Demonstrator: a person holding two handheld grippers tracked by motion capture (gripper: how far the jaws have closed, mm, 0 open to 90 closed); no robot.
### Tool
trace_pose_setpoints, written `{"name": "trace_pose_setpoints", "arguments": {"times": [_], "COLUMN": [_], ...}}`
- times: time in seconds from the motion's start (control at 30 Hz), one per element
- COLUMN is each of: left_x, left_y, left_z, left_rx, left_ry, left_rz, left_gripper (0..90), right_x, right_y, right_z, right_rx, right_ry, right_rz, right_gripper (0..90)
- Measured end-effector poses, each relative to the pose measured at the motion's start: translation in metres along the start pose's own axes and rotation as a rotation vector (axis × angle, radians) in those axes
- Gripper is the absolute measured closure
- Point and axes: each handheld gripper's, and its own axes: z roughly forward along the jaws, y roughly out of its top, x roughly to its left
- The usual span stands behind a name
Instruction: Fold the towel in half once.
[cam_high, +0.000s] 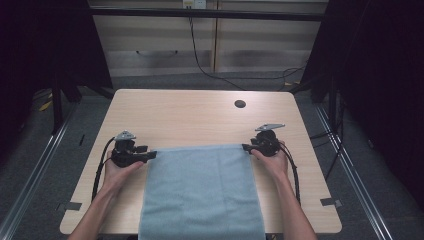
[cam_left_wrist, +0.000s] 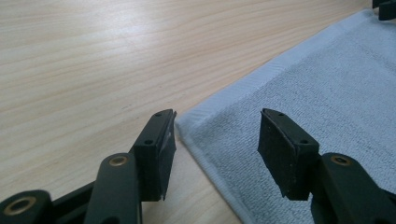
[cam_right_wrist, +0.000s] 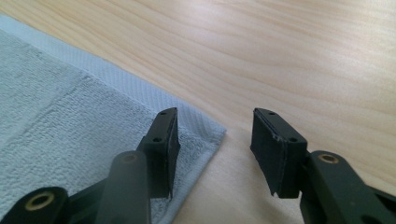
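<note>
I have the left gripper (cam_high: 151, 154) and the right gripper (cam_high: 246, 147) both spread wide, one astride each far corner of the light blue towel (cam_high: 201, 192) lying flat on the wooden table (cam_high: 195, 117), a dark grommet hole (cam_high: 240, 104) well beyond.

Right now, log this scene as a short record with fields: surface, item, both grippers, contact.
surface: wooden table, with a dark round hole near its far edge
item: light blue towel, spread flat, its near end hanging over the table's near edge
left gripper: open, astride the towel's far left corner
right gripper: open, astride the towel's far right corner
contact: jaws apart at both corners, no grip on the cloth yet
hands: one on each gripper, forearms coming in from the near side
</note>
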Motion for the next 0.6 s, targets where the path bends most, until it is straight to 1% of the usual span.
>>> {"name": "trace_pose_setpoints", "arguments": {"times": [0.03, 0.07, 0.13, 0.17, 0.2, 0.27, 0.3, 0.33, 0.37, 0.47, 0.53, 0.57, 0.6], "left_x": [0.0001, 0.0013, 0.0022, 0.0024, 0.0027, 0.0027, 0.0028, 0.0027, 0.0033, 0.0063, 0.0076, 0.007, 0.0062], "left_y": [-0.0006, -0.0008, -0.0012, -0.0017, -0.0027, -0.0042, -0.0046, -0.0047, -0.0046, -0.0043, -0.0048, -0.0054, -0.0054], "left_z": [0.0002, 0.0, 0.0002, 0.0005, 0.0012, 0.0034, 0.0038, 0.0041, 0.0034, 0.0005, -0.0006, -0.0002, 0.0002], "left_rx": [-0.002, -0.003, 0.002, 0.002, 0.004, 0.017, 0.022, 0.022, 0.021, 0.008, 0.01, 0.006, 0.008], "left_ry": [0.004, 0.004, 0.013, 0.017, 0.023, 0.032, 0.037, 0.041, 0.037, 0.035, 0.05, 0.056, 0.057], "left_rz": [-0.007, -0.005, -0.006, -0.006, -0.006, -0.006, -0.001, 0.001, -0.002, -0.011, -0.018, -0.015, 0.002], "left_gripper": [45.6, 45.5, 45.6, 45.7, 46.2, 46.3, 46.3, 46.3, 46.3, 46.4, 46.7, 47.5, 47.7], "right_x": [0.0001, -0.0001, 0.0008, 0.0012, 0.0029, 0.0051, 0.0065, 0.0071, 0.0075, 0.0089, 0.0092, 0.0089, 0.0085], "right_y": [-0.0009, -0.0016, -0.0022, -0.0023, -0.0028, -0.0034, -0.0032, -0.0033, -0.0039, -0.0056, -0.0056, -0.0058, -0.0063], "right_z": [0.0014, 0.0028, 0.0038, 0.0045, 0.0047, 0.0051, 0.0051, 0.0052, 0.0052, 0.0055, 0.0049, 0.0044, 0.0044], "right_rx": [0.007, 0.011, 0.0, -0.007, -0.007, -0.018, -0.016, -0.018, -0.021, -0.038, -0.035, -0.033, -0.036], "right_ry": [-0.005, -0.003, -0.006, -0.006, -0.011, 0.004, 0.001, 0.005, 0.007, 0.006, 0.011, 0.021, 0.027], "right_rz": [0.004, 0.002, 0.002, -0.009, -0.01, -0.022, -0.016, -0.008, -0.002, 0.01, 0.012, 0.019, 0.022], "right_gripper": [50.8, 50.1, 50.5, 51.6, 56.7, 68.8, 73.6, 76.9, 79.0, 80.8, 81.1, 81.2, 81.2]}}
